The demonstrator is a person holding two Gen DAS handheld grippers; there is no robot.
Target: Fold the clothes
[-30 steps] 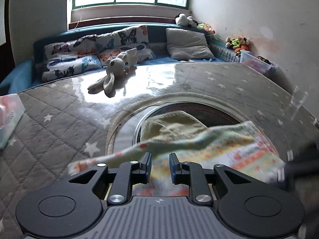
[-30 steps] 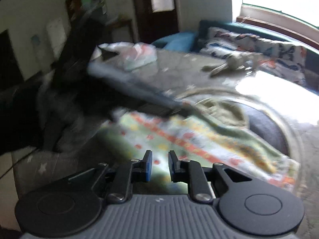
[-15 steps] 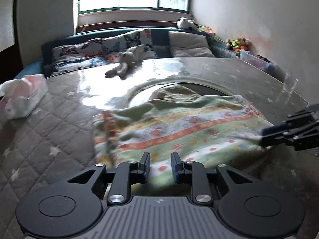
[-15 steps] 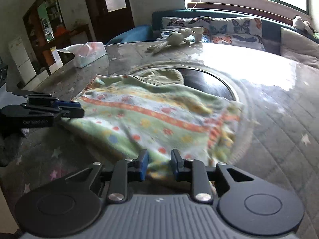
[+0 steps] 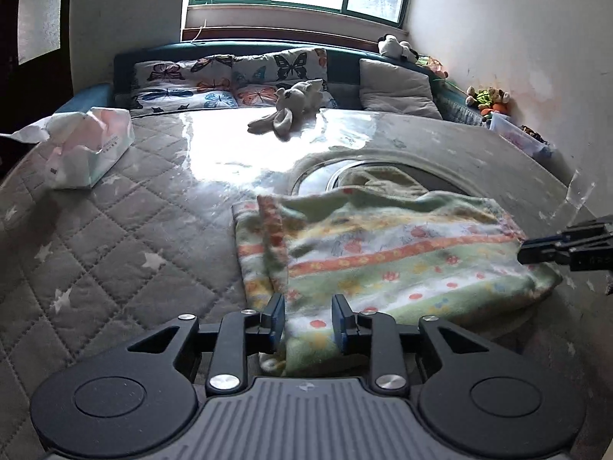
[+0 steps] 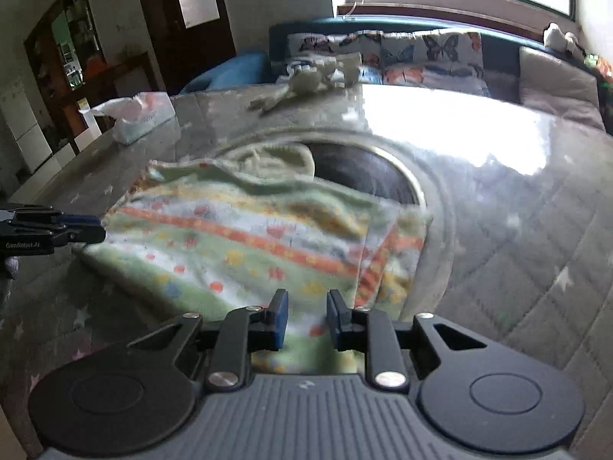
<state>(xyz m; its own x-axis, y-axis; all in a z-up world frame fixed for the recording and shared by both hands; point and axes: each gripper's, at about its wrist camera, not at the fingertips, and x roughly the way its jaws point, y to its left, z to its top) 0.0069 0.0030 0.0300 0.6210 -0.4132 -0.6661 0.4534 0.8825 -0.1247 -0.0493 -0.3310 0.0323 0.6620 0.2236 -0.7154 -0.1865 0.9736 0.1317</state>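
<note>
The striped cloth [image 5: 383,253] lay folded flat on the quilted worktop [image 5: 115,230], partly over a round inset and a pale green garment [image 5: 379,180], probably so its layers could settle. The left gripper [image 5: 307,318] and right gripper [image 6: 303,318] sat at opposite near edges, fingers parted around nothing, seemingly to start the next fold.
</note>
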